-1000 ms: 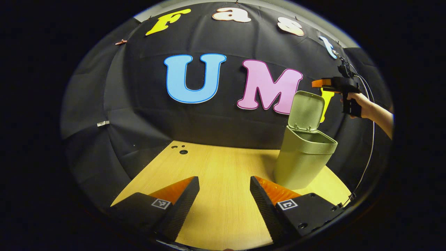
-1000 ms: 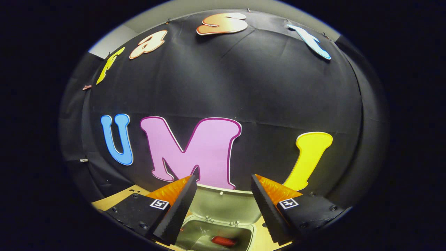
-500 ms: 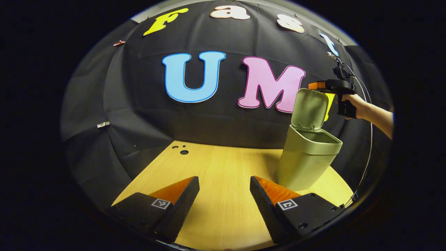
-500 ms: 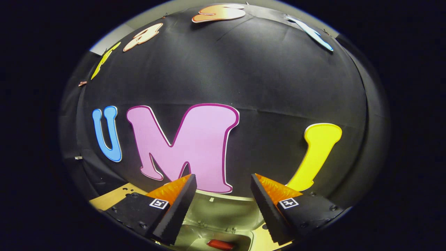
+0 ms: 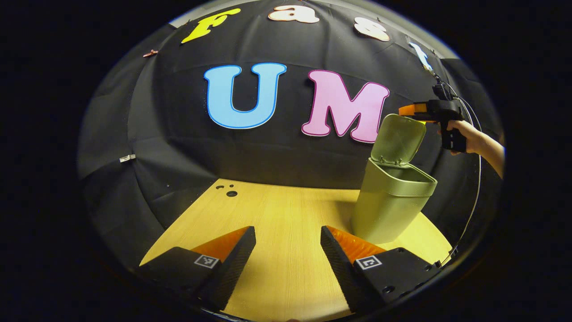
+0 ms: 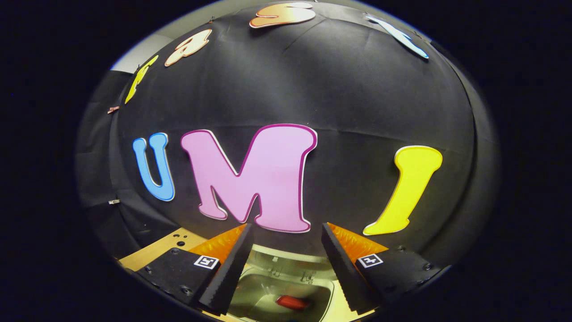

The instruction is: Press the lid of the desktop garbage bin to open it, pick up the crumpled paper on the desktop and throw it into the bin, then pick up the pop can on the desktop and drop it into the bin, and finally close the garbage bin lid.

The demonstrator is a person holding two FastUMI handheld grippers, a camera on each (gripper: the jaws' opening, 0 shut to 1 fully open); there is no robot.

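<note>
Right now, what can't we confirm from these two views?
- Crumpled paper: the right gripper view looks into the bin and shows the red can, but the bin's inside is dim and cut by the lower edge.
- Bin contents, left gripper view: hidden by the bin wall.
- Right gripper in the left gripper view: small, partly behind the raised lid, so contact with the lid is unclear.

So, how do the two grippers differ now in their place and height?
The left gripper sits low over the table, beside the bin. The right gripper is held high, above the open bin, by the lid top. Both are open and hold nothing.
</note>
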